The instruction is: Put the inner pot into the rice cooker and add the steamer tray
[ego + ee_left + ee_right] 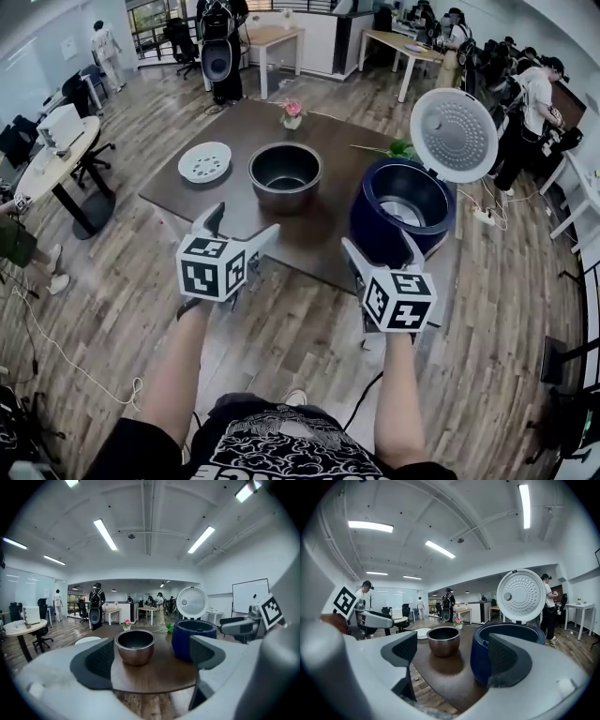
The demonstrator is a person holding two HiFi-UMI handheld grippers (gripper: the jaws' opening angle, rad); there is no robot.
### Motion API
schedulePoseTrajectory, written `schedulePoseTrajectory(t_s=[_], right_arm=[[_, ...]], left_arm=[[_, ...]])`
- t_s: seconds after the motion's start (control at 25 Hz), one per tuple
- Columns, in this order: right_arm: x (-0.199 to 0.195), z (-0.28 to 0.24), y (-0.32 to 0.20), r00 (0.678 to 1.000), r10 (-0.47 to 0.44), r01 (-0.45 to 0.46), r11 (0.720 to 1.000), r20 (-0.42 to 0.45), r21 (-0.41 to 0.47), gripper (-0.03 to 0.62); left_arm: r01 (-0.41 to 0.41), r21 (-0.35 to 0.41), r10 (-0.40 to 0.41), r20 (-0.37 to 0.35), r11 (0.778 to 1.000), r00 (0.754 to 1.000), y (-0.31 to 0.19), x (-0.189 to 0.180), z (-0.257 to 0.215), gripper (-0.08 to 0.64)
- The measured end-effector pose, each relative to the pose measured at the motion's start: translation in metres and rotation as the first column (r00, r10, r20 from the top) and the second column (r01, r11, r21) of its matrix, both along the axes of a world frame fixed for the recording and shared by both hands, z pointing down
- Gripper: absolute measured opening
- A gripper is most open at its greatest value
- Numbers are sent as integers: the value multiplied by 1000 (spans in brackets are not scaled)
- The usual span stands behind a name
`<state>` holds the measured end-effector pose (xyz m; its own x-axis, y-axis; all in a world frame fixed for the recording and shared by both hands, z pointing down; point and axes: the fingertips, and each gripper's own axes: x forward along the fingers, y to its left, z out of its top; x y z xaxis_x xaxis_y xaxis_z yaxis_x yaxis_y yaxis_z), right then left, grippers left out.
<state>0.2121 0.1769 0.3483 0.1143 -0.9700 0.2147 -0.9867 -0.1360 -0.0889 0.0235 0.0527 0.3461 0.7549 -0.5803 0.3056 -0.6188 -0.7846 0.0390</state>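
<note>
Wood flooring ringed the dark table (178, 202): inner pot (285, 174) at its middle, steamer tray (204, 161) near the left edge, rice cooker (401, 211) lid-up at the right edge. Both the left gripper (242, 230) and right gripper (382, 251) gaped empty before the near edge; gripping opposite rim sides would likely keep the pot level.

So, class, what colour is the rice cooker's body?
The rice cooker is dark blue; the head view shows it best.

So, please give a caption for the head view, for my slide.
Left gripper and right gripper, open, face inner pot, steamer tray, open rice cooker.
</note>
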Motion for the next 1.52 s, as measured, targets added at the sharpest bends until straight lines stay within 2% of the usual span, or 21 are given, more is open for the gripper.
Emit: schedulePoseTrajectory(t_s=[0.48,0.84,1.08,1.52], right_arm=[[8,11,-26,999,-38,38,999,-13,-17,460],[3,24,-65,998,-66,66,998,-15,-18,460],[-3,34,-104,999,-48,47,998,-24,-29,460],[20,34,-193,997,82,-82,996,4,-44,460]], left_arm=[[45,-30,-45,2,999,999,-19,2,19,508],[69,-26,-69,-13,997,998,-55,2,31,508],[39,-31,-40,-14,999,999,-98,2,42,508],[-63,-53,63,-6,997,998,-208,25,42,508]])
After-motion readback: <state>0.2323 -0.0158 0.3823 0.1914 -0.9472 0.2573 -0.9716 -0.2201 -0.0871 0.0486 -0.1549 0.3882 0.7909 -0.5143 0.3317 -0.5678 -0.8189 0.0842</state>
